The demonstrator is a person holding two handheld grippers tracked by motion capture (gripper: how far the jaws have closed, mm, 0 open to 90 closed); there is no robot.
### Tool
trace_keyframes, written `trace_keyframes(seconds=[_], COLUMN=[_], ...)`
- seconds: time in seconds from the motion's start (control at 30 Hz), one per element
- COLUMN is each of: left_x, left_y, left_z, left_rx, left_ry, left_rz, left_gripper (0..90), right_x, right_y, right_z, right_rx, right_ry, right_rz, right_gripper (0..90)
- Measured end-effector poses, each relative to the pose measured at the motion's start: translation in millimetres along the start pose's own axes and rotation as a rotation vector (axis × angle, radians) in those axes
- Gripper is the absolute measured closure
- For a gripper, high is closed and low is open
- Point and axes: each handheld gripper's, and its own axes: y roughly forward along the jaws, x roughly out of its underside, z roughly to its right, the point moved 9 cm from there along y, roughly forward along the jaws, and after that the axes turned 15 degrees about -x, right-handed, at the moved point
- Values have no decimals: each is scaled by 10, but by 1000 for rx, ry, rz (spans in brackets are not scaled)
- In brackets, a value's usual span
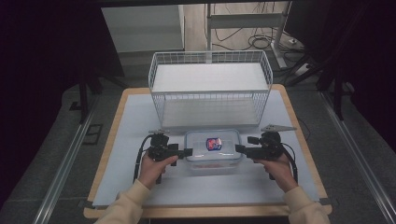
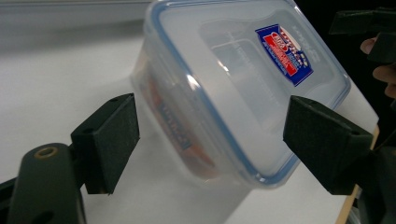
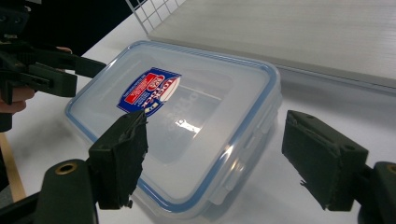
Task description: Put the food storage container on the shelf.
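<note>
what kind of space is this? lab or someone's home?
Likely a lab or recording setup: a table with a white mat, loose cables on the floor behind, and a handheld left gripper and right gripper flanking a plastic container.

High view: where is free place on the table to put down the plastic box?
Free: the mat left of the wire basket, and the strip before the box toward the near edge. Crowded: beside the box, where the left gripper and right gripper flank it.

1. The food container (image 1: 213,150) at frame centre is made of clear, glossy plastic, with a printed paper label (image 1: 213,143).
2. The basket (image 1: 210,88) above is formed of white-coated wire.
3. The table (image 1: 107,154) is edged in wood.
4. The gripper pads (image 3: 119,156) look matt and rough.
</note>
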Motion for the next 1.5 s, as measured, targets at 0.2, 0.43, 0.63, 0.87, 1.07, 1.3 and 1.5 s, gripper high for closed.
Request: trace_keyframes(seconds=[0.2,0.43,0.63,0.87,1.07,1.3,1.5], left_x=[28,86,103,102,106,107,107], left_y=[62,134,150,144,144,146,147], left_z=[52,50,84,82,76,75,73], left_rx=[21,66,98,107,115,115,120], left_ry=[-8,-54,-66,-77,-80,-76,-78], left_rz=[-22,-62,-75,-74,-70,-67,-63], left_gripper=[178,179,202,226,235,234,236], right_x=[18,18,18,26,47,100,117], right_y=[-39,-55,-78,-80,-52,81,202], right_z=[24,41,56,79,95,117,146], right_rx=[4,5,6,4,-18,-76,-132], right_ry=[5,7,16,26,45,114,179], right_rz=[9,13,15,11,-3,-62,-89], right_gripper=[220,226,230,236,261,234,214])
